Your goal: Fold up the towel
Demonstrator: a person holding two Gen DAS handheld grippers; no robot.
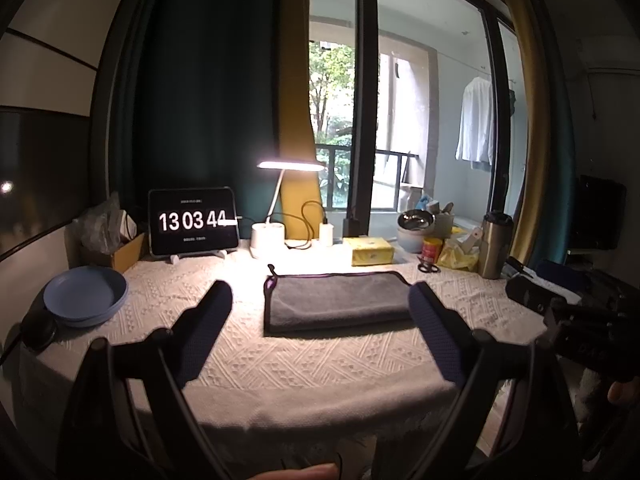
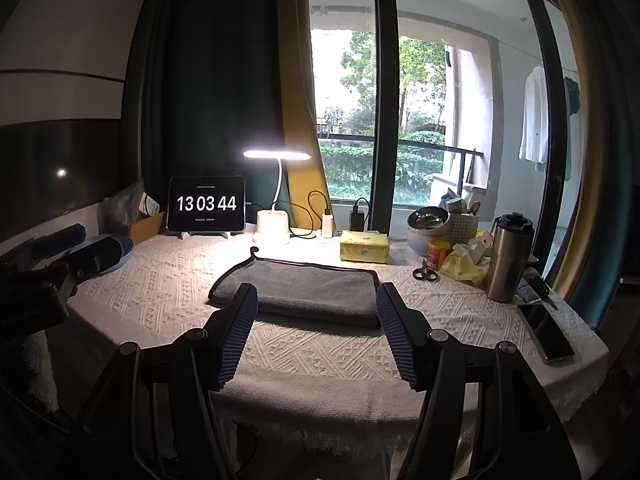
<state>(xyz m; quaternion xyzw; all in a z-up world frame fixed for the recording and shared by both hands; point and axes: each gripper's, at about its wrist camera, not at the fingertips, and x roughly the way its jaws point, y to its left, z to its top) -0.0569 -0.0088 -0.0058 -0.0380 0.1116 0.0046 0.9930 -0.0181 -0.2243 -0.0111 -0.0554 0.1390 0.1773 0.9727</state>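
Table (image 2: pixel 132 292) under white knitted cloth, lit by white desk lamp (image 2: pixel 276 156) at back edge. Grey microfibre towel with dark piping (image 2: pixel 304 292) at table centre, lying flat, apparently folded over already into a long rectangle; hanging loop at back left corner.

Left gripper (image 1: pixel 320 308) hovering short of towel's near edge, jaws wide apart, nothing held. Right gripper (image 2: pixel 316 312) likewise, jaws apart, empty, framing towel's near edge.

Round blue plastic plates (image 1: pixel 86 296) stacked at left, well apart from towel. Steel travel mug (image 2: pixel 510 258) upright at right, dark phone (image 2: pixel 548 332) flat near right edge, black-handled scissors (image 2: pixel 426 274) near towel's far right corner.

Risks, as judged: pinching only top layer, leaving lower layer behind and fold skewed; catching knitted cloth with towel, dragging it and tipping mug or sliding phone off edge; uneven lift between grippers, misaligning corners.
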